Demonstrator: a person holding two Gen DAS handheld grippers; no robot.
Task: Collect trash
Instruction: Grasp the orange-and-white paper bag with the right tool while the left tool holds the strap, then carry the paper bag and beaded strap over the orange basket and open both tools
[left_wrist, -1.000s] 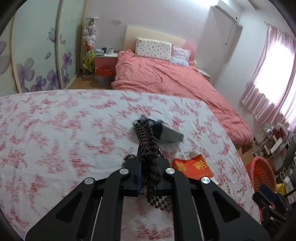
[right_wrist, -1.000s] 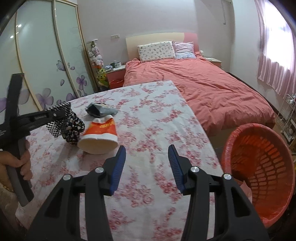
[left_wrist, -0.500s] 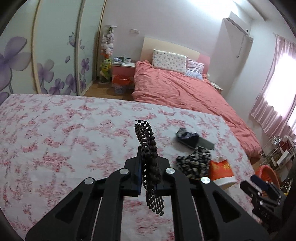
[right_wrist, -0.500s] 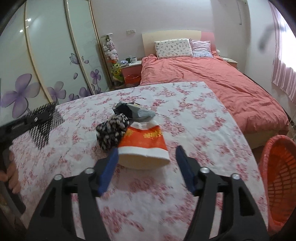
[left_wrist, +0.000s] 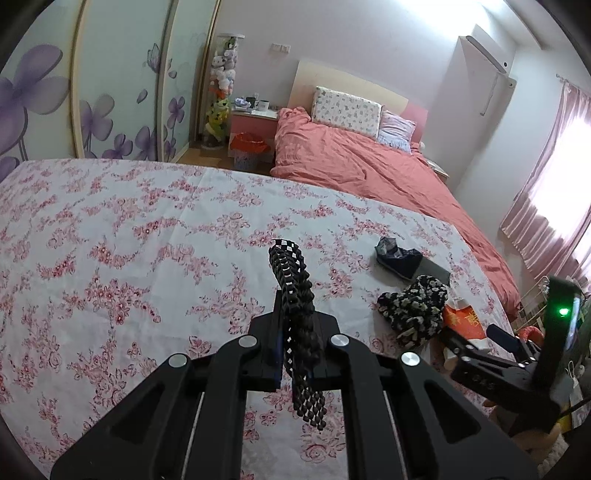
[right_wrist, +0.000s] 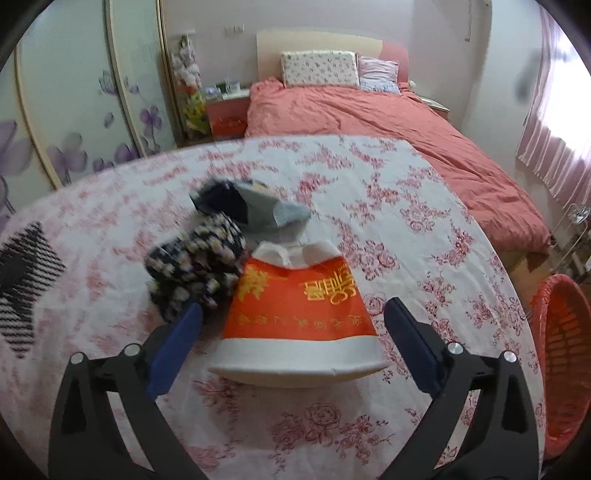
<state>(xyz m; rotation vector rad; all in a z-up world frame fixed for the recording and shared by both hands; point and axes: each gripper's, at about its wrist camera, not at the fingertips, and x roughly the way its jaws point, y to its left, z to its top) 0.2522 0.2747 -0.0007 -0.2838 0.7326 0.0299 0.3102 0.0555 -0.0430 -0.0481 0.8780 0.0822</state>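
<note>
Orange paper cup (right_wrist: 299, 314) lies seemingly between right gripper's (right_wrist: 291, 332) opening jaws.

The red basket (right_wrist: 561, 369) is cut off by the right wrist view's right edge, and in the left wrist view only a sliver shows behind the right tool (left_wrist: 480, 338). That tool also hides most of the red bag (left_wrist: 461, 319). The dark fabric (right_wrist: 195, 273) and grey wrapper (right_wrist: 255, 208) are blurred. The checked mesh (right_wrist: 26, 291) is blurred and cut off at the left edge.
</note>
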